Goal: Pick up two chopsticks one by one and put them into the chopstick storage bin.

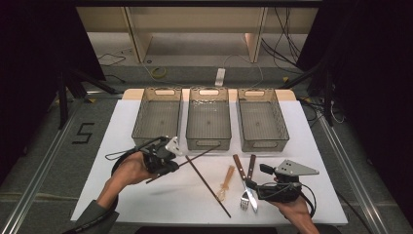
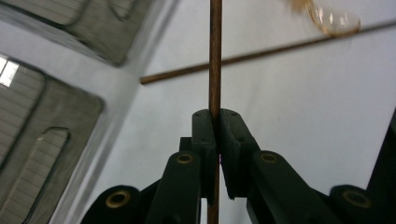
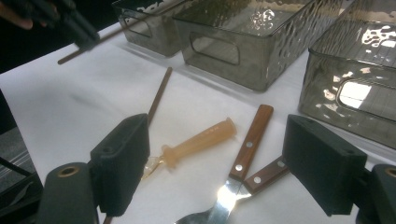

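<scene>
A white table stands on a grey floor, with dark curtains at both sides and cables trailing past its far edge.

The left tongs are clamped on a brown chopstick, which runs straight up between the two black pads and out beyond them. In the high view this chopstick hangs above the table at the left tongs, over the left half, slanting from near the hand toward the middle bin, its far tip close to that bin's near wall.

A second chopstick lies flat on the table just right of the left tongs, running diagonally from the centre toward the near edge. The two sticks cross in the high view, but the held one is off the surface.

Right of it lies a clear amber-handled spoon, then a knife and a fork with wooden handles, side by side and pointing toward the near edge.

The right tongs stand wide with nothing between them, low over the knife and fork near the right part of the near edge.

Three smoky clear bins sit in a row along the far edge: the left bin, the middle one, and the right bin.
</scene>
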Demonstrator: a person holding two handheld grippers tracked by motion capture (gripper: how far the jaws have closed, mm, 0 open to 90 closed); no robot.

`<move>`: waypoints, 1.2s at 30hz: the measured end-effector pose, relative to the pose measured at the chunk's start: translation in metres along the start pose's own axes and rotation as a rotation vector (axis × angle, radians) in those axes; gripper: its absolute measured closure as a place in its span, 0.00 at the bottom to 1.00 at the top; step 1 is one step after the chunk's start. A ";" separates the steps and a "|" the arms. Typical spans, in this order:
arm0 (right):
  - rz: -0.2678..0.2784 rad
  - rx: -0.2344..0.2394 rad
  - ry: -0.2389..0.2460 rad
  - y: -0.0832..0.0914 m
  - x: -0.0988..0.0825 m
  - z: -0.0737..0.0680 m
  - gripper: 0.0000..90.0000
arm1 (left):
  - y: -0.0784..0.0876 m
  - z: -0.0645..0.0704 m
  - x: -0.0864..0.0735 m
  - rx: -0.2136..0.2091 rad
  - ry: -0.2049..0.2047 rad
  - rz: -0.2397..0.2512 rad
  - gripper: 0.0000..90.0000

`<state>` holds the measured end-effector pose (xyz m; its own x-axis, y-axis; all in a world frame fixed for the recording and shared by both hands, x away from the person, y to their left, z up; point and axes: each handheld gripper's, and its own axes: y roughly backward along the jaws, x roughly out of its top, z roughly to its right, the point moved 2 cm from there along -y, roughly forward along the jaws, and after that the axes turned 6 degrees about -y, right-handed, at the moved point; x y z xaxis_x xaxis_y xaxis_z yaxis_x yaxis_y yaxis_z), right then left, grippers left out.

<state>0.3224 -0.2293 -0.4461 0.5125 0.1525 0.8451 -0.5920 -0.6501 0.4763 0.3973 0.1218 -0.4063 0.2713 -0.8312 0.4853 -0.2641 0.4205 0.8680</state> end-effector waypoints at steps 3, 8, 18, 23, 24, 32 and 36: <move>0.003 0.000 -0.003 0.000 0.000 0.001 0.27 | 0.004 -0.013 -0.001 0.037 0.058 0.024 0.94; 0.004 0.003 -0.006 0.000 0.000 0.001 0.27 | 0.014 -0.031 0.000 0.075 0.136 0.075 0.94; 0.005 0.008 -0.007 0.001 0.000 0.000 0.26 | 0.036 -0.067 0.011 0.178 0.236 0.160 0.94; 0.007 0.012 -0.007 0.001 0.000 0.000 0.26 | 0.044 -0.085 0.018 0.223 0.261 0.181 0.94; 0.007 0.013 -0.007 0.001 0.000 0.000 0.26 | 0.045 -0.088 0.018 0.230 0.268 0.184 0.94; 0.008 0.024 -0.009 0.000 0.000 -0.001 0.26 | 0.049 -0.116 0.024 0.261 0.315 0.200 0.94; 0.007 0.030 -0.004 0.000 -0.001 -0.001 0.25 | 0.050 -0.128 0.024 0.273 0.341 0.205 0.94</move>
<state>0.3217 -0.2289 -0.4464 0.5108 0.1444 0.8475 -0.5771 -0.6730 0.4625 0.5089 0.1690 -0.3378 0.4641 -0.5555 0.6900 -0.5651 0.4142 0.7135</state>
